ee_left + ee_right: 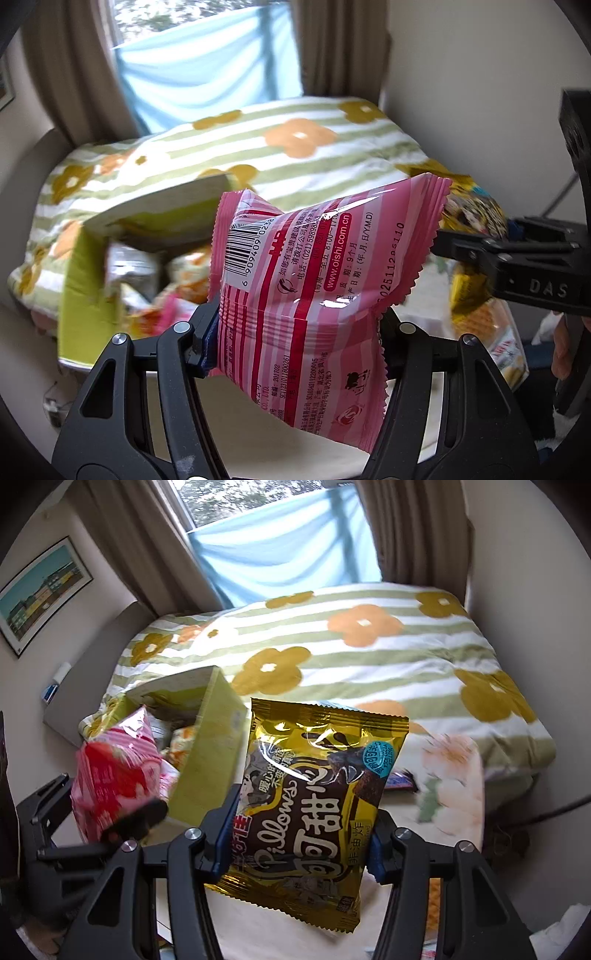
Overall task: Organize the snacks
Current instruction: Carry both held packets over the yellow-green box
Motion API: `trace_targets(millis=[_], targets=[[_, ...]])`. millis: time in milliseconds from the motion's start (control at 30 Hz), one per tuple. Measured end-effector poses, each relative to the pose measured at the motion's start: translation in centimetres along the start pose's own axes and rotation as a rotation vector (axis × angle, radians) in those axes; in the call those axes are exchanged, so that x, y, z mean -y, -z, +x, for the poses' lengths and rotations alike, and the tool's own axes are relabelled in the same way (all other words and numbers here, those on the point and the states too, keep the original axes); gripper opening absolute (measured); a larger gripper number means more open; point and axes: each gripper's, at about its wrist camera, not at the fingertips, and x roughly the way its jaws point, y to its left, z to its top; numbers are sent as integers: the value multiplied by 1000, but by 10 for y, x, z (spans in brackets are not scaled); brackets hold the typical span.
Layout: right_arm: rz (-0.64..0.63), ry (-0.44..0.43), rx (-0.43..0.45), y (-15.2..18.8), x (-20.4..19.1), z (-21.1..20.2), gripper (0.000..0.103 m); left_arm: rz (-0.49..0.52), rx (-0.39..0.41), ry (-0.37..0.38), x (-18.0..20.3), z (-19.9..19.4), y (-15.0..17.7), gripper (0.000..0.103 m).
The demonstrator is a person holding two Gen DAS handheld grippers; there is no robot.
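My left gripper (299,339) is shut on a pink striped snack bag (314,288) and holds it in the air, barcode side toward the camera. The same bag shows at the left of the right wrist view (114,775). My right gripper (299,845) is shut on a gold Pillows snack bag (317,805), held upright above the table; it shows at the right edge of the left wrist view (472,221). A green cardboard box (207,753) with several snack packs inside stands just left of the gold bag, and behind the pink bag in the left wrist view (88,288).
A bed with a green-striped flower blanket (332,646) lies behind. More snack packs lie on the white table (454,812) at the right, among them a pale one (450,775) and a dark one (400,779). A window with curtains (280,542) is at the back.
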Motion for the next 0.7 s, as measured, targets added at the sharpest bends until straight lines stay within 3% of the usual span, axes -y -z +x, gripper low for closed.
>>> trace_targets(millis=[200, 467, 700], targets=[[7, -24, 23, -16, -61, 22, 52, -41, 17, -27, -84, -3, -1, 59], [-15, -44, -1, -31, -145, 77, 52, -55, -21, -57, -182, 22, 5, 59], [9, -30, -57, -31, -186, 119, 52, -34, -108, -48, -230, 62, 16, 60]])
